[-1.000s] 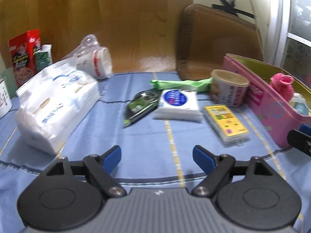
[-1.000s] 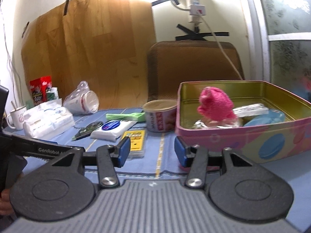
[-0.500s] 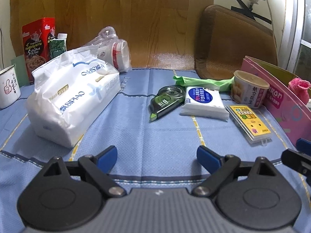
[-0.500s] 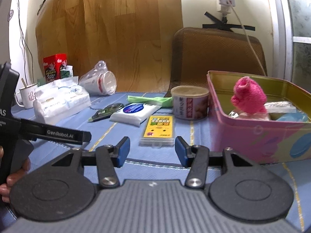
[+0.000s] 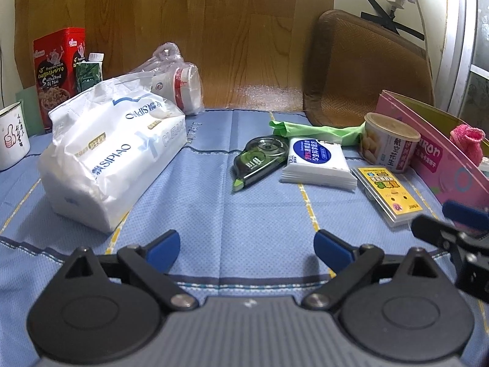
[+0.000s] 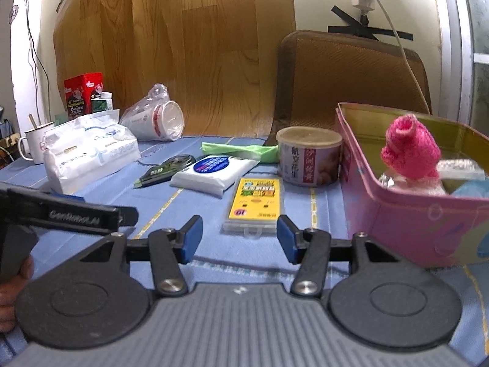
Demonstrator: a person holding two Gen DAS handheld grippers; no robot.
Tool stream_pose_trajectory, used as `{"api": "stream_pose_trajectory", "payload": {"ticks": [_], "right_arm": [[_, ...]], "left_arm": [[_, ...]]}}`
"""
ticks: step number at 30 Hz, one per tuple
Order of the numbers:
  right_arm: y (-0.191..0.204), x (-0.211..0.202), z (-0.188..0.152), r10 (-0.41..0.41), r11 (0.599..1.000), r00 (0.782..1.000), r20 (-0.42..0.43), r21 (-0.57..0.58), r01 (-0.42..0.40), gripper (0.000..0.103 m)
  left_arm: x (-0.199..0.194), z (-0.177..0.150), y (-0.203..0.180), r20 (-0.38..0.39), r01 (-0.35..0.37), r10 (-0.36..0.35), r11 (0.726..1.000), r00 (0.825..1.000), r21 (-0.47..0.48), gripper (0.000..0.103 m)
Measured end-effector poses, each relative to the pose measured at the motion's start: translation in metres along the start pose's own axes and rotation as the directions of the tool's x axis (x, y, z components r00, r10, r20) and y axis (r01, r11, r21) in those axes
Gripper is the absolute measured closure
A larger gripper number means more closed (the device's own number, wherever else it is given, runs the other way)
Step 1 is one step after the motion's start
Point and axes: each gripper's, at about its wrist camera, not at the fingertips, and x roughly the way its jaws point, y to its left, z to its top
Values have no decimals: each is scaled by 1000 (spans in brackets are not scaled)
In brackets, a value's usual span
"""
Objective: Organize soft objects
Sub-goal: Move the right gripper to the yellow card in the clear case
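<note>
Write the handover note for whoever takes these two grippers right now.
Left gripper: empty, fingers just opened wider, over bare cloth.
Right gripper: empty, fingers open and just widened slightly, aimed at the yellow card pack.
Done: pink knitted piece already sits in the pink tin.
Left on the cloth: big tissue bag, small wipes pack, green bag.
Hard items there: correction tape, can. Probably leave them.

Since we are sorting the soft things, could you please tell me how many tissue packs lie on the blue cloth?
2: the large tissue pack at the left, and the small tissue pack in the middle, beside the correction tape. The pink tin may hide others.
</note>
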Motion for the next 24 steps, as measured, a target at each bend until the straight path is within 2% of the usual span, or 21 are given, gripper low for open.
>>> {"api": "stream_pose_trajectory", "payload": {"ticks": [5, 10, 14, 20, 24], "right_arm": [[0, 12, 5, -22, 998, 1000, -1, -59, 22, 37], [-3, 28, 11, -11, 998, 999, -47, -64, 8, 35], [-3, 38, 14, -13, 997, 997, -77, -78, 7, 29], [-11, 49, 15, 15, 999, 988, -150, -32, -20, 31], [-14, 49, 14, 29, 1000, 987, -156, -7, -31, 39]], "left_arm": [[0, 0, -1, 0, 2, -2, 1000, 1000, 2, 6], [0, 0, 1, -1, 11, -11, 1000, 1000, -7, 6], [0, 0, 1, 0, 14, -14, 1000, 1000, -10, 6], [0, -1, 1, 0, 12, -12, 1000, 1000, -11, 6], [0, -1, 1, 1, 12, -12, 1000, 1000, -11, 6]]}}
